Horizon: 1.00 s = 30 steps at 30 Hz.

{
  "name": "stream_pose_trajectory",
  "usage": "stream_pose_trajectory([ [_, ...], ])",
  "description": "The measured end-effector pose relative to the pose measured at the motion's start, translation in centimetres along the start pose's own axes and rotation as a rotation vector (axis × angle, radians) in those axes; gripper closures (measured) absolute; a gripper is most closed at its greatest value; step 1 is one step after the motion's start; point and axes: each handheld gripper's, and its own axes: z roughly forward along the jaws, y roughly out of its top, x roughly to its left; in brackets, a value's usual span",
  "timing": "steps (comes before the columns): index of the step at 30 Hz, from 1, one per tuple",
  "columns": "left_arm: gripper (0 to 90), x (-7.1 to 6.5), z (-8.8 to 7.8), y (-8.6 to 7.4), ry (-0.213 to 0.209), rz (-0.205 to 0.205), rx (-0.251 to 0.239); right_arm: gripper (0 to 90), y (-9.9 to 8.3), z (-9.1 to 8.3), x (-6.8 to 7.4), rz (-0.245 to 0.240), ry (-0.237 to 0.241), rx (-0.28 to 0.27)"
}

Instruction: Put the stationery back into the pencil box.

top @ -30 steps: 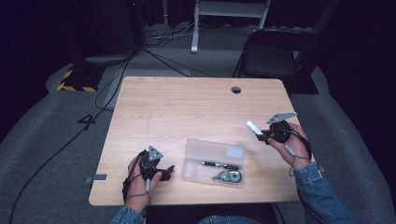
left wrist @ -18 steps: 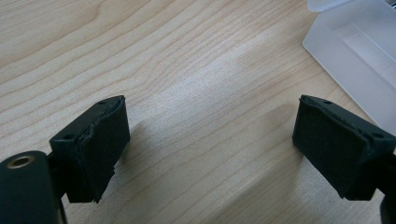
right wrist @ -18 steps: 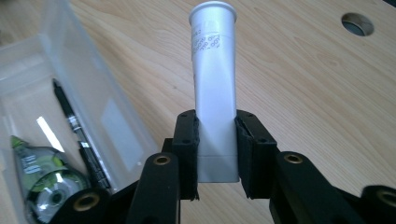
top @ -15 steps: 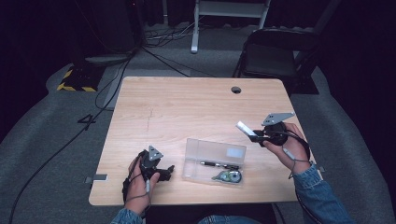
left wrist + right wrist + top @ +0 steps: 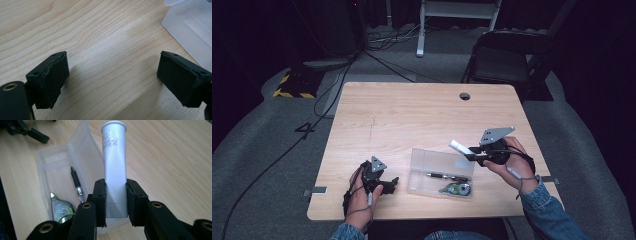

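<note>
White tube (image 5: pixel 114 165): you hold it clamped by its lower end between the 2 pads of your right gripper (image 5: pixel 115 200), with its rimmed far end pointing away from you. In the high view the tube (image 5: pixel 458 146) juts left from the right gripper (image 5: pixel 473 154), raised above the table (image 5: pixel 412 110) and over the right end of the clear plastic box (image 5: pixel 432 162). Small grey print runs round the tube near its far end; the wording is too small to read.

The box (image 5: pixel 62 167) lies open on the table, its hinged lid (image 5: pixel 82 152) folded back. Inside lie 1 black pen (image 5: pixel 76 183) and, just beside it, 1 rounded green-and-silver item (image 5: pixel 60 207), which cannot be identified further. In the high view the pen (image 5: pixel 447 176) lies along the box and the rounded item (image 5: pixel 457 189) sits near the front edge.

Your left gripper (image 5: pixel 387 184) rests low on the table near its front edge, well to the left of the box. Its 2 jaws are released and stand wide apart over bare wood, as the left gripper view shows (image 5: pixel 112 80); a corner of the box (image 5: pixel 190 30) appears at the upper right, not touched.
</note>
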Motion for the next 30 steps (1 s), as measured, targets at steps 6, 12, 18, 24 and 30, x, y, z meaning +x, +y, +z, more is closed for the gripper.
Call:
stream_pose_trajectory([
  [6,10.6,0.0,0.0,0.0,0.0,0.0,0.0,71.7,0.3,0.2,0.9,-0.027,0.03,0.003],
  [12,9.9,0.0,0.0,0.0,-0.004,-0.003,0.003,71.7,0.8,0.6,2.0,-0.069,0.073,0.011],
  [18,9.9,0.0,0.0,0.0,-0.004,-0.002,0.003,71.7,0.9,1.3,2.7,-0.096,0.101,0.024],
  [24,9.8,0.0,0.0,0.0,-0.005,-0.003,0.004,71.6,1.0,1.9,3.4,-0.122,0.132,0.044],
  [30,9.8,0.0,0.0,0.0,-0.004,0.0,0.004,71.6,1.1,2.7,4.1,-0.149,0.162,0.067],
])
